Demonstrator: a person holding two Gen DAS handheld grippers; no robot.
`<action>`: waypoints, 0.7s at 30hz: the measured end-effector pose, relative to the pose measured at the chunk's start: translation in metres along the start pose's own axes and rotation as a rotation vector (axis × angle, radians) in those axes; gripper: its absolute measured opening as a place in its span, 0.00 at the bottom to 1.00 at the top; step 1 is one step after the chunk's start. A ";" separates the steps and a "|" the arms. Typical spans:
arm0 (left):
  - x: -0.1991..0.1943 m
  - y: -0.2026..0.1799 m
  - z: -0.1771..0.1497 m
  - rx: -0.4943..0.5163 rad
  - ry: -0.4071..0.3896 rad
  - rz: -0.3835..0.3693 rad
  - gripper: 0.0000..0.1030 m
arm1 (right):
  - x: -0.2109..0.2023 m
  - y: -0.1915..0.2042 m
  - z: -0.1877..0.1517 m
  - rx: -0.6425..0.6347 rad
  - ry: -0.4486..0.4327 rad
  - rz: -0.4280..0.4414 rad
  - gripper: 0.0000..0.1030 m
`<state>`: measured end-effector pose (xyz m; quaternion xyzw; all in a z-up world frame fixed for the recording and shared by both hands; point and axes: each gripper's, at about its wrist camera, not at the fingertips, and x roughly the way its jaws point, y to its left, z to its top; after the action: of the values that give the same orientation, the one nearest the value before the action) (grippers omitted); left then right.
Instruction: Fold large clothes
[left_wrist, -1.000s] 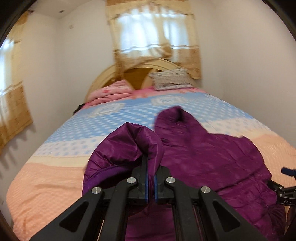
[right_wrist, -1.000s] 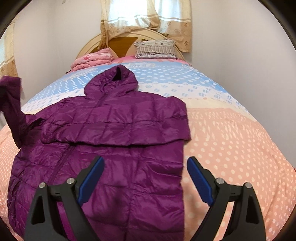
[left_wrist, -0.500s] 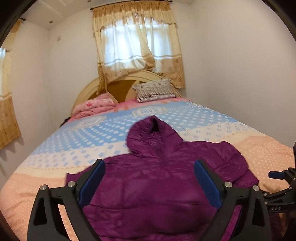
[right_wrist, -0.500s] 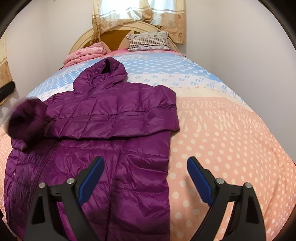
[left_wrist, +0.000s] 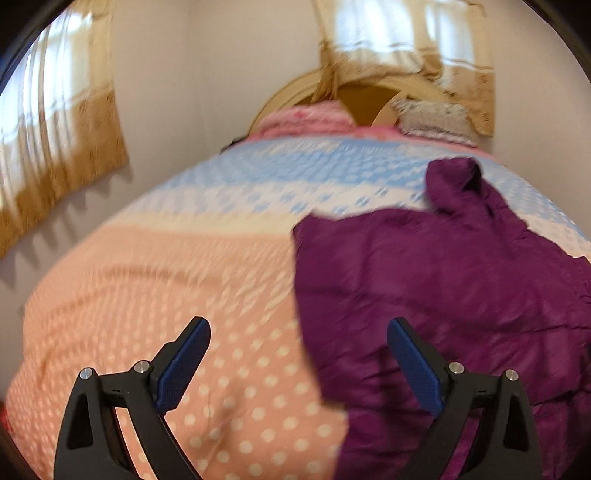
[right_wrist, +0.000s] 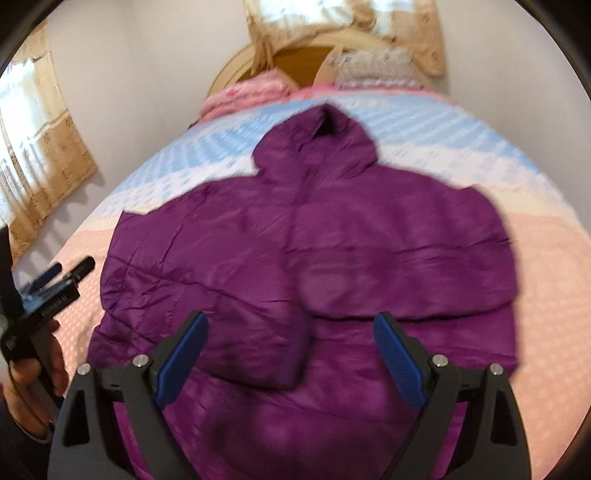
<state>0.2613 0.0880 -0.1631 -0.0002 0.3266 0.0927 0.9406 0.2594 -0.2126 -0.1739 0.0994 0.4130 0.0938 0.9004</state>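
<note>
Purple and puffy, the hooded jacket (right_wrist: 314, 266) lies flat on the bed (right_wrist: 546, 295), its hood (right_wrist: 321, 144) pointing toward the headboard (right_wrist: 295, 55) and its hem nearest the cameras. Both sleeves look already folded in across the chest: the one on the left tongs' side ends in a rounded cuff just headboard-ward of the right tongs (right_wrist: 291, 354), and the opposite sleeve lies as a band across the body. That part of the fold seems done; what is left, I judge, is bringing the hem up toward the hood, or halving the body, and tidying the hood. The right tongs hover over the jacket's lower middle with jaws spread, having just been closing a little, and though fabric shows between them the pads do not press on it. The left tongs (left_wrist: 299, 358) are spread wide and pinch nothing; they straddle the jacket's side edge, one jaw over the dotted bedspread. In the right wrist view a hand (right_wrist: 33, 373) carries them beside the jacket.
</note>
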 end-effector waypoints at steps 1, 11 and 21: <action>0.005 0.004 -0.004 -0.010 0.016 0.007 0.94 | 0.010 0.003 0.000 -0.002 0.037 0.021 0.55; 0.025 0.012 -0.007 -0.012 0.067 0.032 0.94 | -0.048 -0.014 -0.002 -0.002 -0.108 -0.066 0.12; 0.034 -0.020 0.000 0.078 0.113 0.042 0.94 | -0.051 -0.093 -0.024 0.113 -0.055 -0.248 0.26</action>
<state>0.2909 0.0739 -0.1851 0.0381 0.3824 0.0993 0.9179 0.2162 -0.3121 -0.1760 0.1006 0.4020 -0.0445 0.9090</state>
